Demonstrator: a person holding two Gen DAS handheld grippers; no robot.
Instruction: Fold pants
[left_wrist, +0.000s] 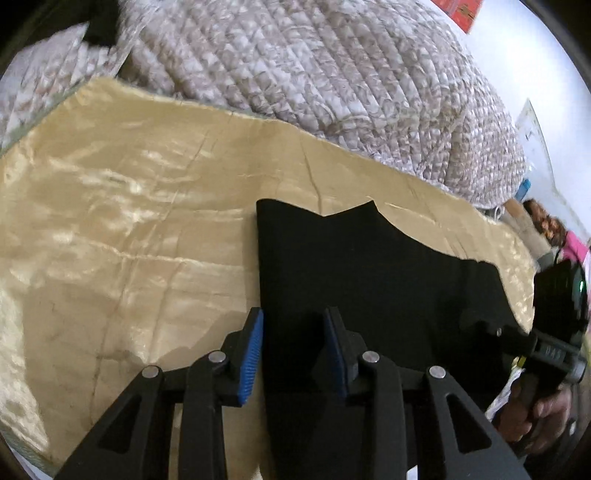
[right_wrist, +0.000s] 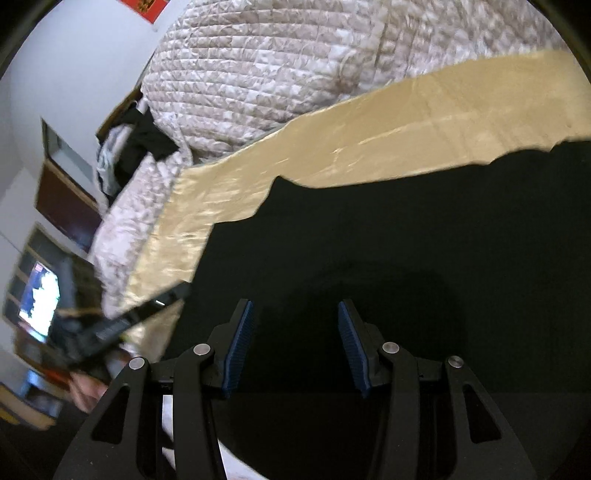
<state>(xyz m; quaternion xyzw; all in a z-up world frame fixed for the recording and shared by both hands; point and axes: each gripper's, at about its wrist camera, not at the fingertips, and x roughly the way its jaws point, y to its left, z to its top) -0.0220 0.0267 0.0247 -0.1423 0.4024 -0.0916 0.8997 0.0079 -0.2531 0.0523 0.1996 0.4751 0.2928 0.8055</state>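
Note:
The black pants (left_wrist: 369, 280) lie flat on a shiny gold cloth (left_wrist: 129, 221). In the left wrist view my left gripper (left_wrist: 295, 350) is open, its blue pads astride the pants' left edge, just above the fabric. The right gripper's body (left_wrist: 554, 332) shows at the right edge, held by a hand. In the right wrist view the pants (right_wrist: 388, 240) fill the lower right, and my right gripper (right_wrist: 295, 343) is open over them with nothing between the pads. The left gripper (right_wrist: 110, 328) shows blurred at the left.
A quilted grey-white bedspread (left_wrist: 332, 74) is heaped behind the gold cloth (right_wrist: 406, 122). Dark clothes (right_wrist: 144, 140) lie on the bed's far end. A lit screen (right_wrist: 38, 295) and dark furniture stand at the left of the right wrist view.

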